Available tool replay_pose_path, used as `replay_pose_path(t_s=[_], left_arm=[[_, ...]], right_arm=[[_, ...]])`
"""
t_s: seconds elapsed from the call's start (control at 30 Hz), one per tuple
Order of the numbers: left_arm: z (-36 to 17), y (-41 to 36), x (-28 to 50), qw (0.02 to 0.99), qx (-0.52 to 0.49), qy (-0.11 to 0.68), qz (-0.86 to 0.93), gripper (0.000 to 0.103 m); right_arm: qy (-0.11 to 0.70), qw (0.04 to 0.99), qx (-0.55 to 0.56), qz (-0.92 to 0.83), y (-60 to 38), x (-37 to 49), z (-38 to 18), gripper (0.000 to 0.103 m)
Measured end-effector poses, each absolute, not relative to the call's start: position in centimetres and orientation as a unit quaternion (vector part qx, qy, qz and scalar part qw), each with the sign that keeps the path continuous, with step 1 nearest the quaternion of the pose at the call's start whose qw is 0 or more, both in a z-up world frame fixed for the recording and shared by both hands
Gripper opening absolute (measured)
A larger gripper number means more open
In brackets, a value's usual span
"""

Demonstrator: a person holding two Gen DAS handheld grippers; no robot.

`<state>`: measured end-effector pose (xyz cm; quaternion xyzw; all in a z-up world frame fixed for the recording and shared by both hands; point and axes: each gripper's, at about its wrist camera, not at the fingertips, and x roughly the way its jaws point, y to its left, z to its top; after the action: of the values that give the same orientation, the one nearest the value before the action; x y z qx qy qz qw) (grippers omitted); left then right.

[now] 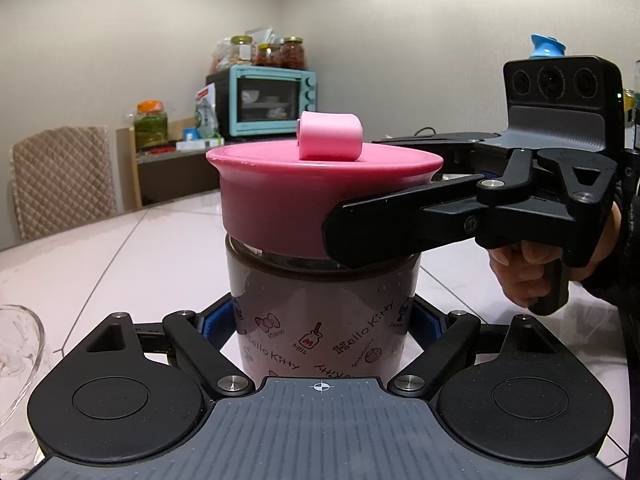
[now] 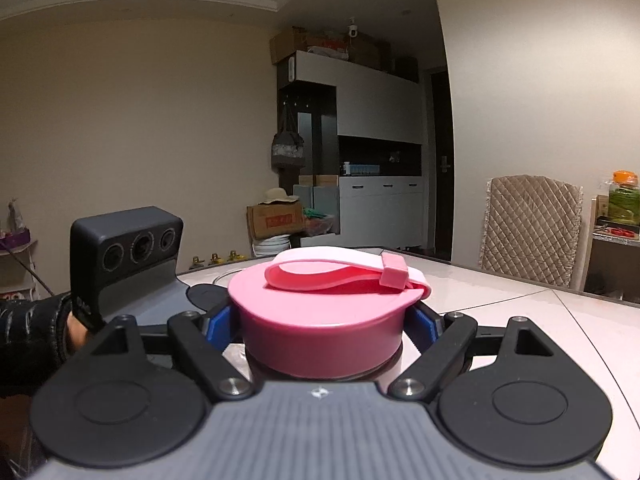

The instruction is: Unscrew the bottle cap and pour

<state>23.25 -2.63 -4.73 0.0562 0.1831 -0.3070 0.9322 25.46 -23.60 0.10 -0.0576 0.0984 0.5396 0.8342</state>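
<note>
The left hand-held gripper (image 1: 320, 326) is pinching the body of the Hello Kitty bottle (image 1: 320, 320), which is standing upright on the pale tiled surface (image 1: 120, 264). The right hand-held gripper (image 2: 322, 324) is clamping its blue pads (image 2: 218, 326) on either side of the pink cap (image 2: 320, 332), which is sitting on the bottle's neck with its strap (image 2: 340, 270) folded across the top.

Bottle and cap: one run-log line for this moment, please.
left gripper: shut on bottle | right gripper: shut on cap | cap: on bottle | stage: unscrewing
</note>
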Motion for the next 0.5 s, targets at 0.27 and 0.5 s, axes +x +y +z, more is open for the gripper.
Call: replay_pose_path(t_s=[0.27,0.5], left_arm=[[-4.7,-2.6,23.3,0.932,0.056,0.183,-0.307,0.090],[-4.8,-2.6,23.3,0.932,0.056,0.183,-0.307,0.090]], right_arm=[[0.101,0.877,-0.051,0.467,-23.0,22.9,0.9,0.097],[0.104,0.915,-0.037,0.389,-21.9,20.1,0.9,0.099]])
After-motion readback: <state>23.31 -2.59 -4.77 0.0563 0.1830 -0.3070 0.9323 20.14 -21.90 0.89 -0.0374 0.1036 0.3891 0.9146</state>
